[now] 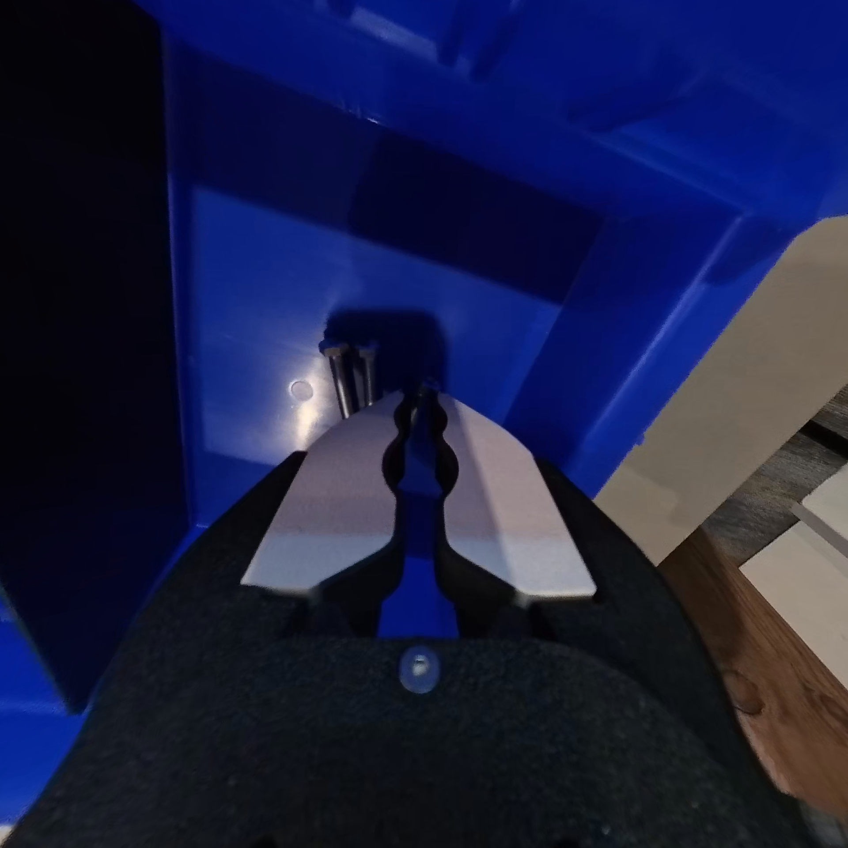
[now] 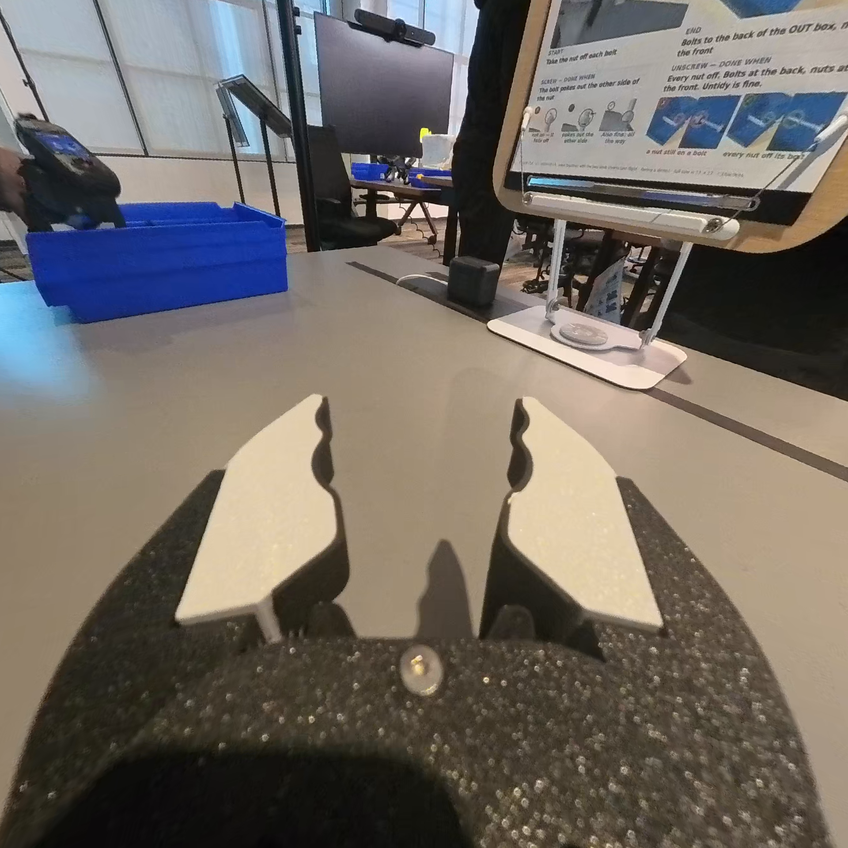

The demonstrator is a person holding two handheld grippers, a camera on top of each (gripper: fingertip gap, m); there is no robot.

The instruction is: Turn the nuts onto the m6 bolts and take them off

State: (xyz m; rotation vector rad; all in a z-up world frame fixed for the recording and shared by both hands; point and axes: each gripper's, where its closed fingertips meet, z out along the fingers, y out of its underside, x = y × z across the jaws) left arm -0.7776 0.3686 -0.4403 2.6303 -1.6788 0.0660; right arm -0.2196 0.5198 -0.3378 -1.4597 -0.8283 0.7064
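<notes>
the left gripper reaches down into a blue bin, its white fingers nearly together and pinching a thin dark piece at the tips, apparently a bolt, though shadow makes that hard to confirm. two silver bolts lie side by side on the bin floor just left of the fingertips. the right gripper hangs spread wide over the bare grey table with nothing between its pads. the bin sits far left; a tablet on a white stand stands right.
</notes>
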